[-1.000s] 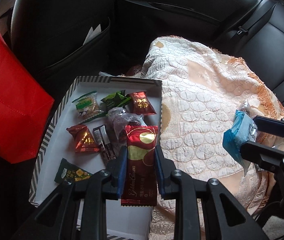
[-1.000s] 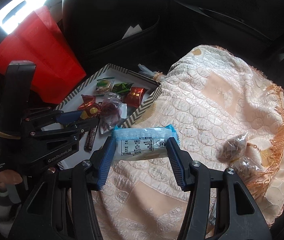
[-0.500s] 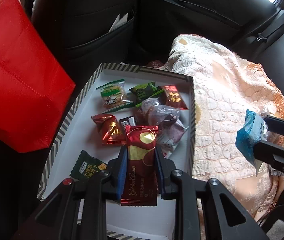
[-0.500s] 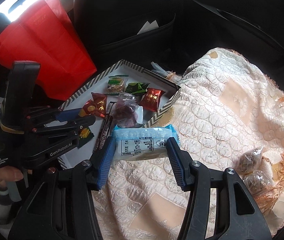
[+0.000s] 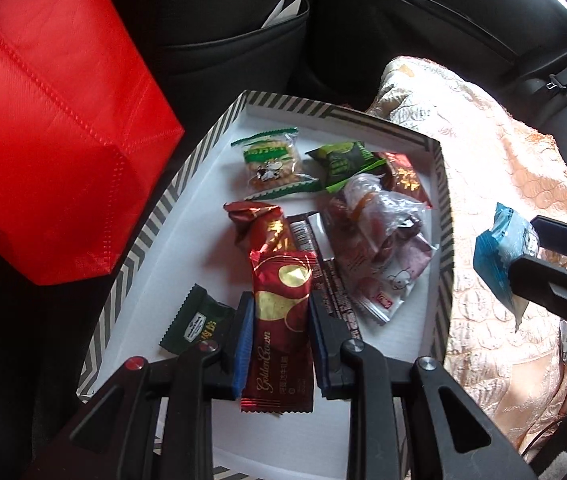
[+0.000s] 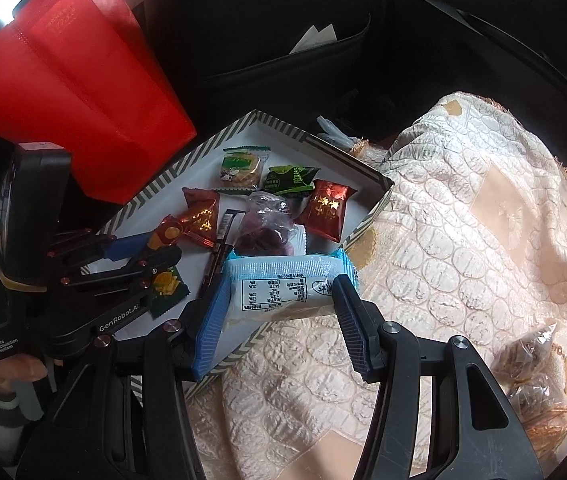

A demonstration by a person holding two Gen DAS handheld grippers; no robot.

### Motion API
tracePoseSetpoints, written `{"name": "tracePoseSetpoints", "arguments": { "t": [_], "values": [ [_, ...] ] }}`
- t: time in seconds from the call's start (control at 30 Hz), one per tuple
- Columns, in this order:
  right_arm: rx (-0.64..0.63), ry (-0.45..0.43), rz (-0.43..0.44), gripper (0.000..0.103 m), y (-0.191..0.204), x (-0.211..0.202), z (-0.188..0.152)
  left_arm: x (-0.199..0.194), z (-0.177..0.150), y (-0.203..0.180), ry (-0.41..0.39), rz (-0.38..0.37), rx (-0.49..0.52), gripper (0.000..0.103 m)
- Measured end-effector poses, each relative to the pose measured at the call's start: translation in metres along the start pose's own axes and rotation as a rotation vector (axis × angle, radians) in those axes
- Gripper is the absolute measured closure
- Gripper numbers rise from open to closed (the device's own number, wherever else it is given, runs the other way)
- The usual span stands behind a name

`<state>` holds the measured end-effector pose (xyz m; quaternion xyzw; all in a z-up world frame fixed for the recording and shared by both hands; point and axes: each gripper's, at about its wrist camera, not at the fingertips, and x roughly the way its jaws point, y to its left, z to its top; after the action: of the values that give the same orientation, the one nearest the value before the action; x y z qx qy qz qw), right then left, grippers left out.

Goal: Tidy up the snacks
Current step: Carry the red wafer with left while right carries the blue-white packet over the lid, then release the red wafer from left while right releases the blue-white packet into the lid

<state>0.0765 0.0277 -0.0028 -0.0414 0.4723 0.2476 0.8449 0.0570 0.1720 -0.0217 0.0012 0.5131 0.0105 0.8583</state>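
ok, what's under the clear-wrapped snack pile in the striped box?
The clear-wrapped snacks overlap a dark stick pack and a red packet in the striped box. Anything directly beneath is hidden.

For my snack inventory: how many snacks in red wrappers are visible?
3. One red bar in the left gripper; one red packet in the tray's middle; one dark red packet by its far right wall. More may hide under the clear bag.

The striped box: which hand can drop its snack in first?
Probably left. The left gripper holds the red wafer pack over the striped box; the right gripper's blue packet is nearer the edge.
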Motion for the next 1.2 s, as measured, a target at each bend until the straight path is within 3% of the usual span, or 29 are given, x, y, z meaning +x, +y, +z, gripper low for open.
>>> {"name": "tracePoseSetpoints", "arguments": {
  "t": [0.7, 1.2],
  "values": [
    [-0.1, 0.019, 0.017, 0.05, 0.041, 0.048, 0.029, 0.009, -0.009, 0.023, 0.018, 0.066, -0.035, 0.075],
    [-0.36, 0.013, -0.043, 0.049, 0.09, 0.081, 0.037, 0.014, -0.012, 0.025, 0.042, 0.122, -0.065, 0.073]
  ]
}}
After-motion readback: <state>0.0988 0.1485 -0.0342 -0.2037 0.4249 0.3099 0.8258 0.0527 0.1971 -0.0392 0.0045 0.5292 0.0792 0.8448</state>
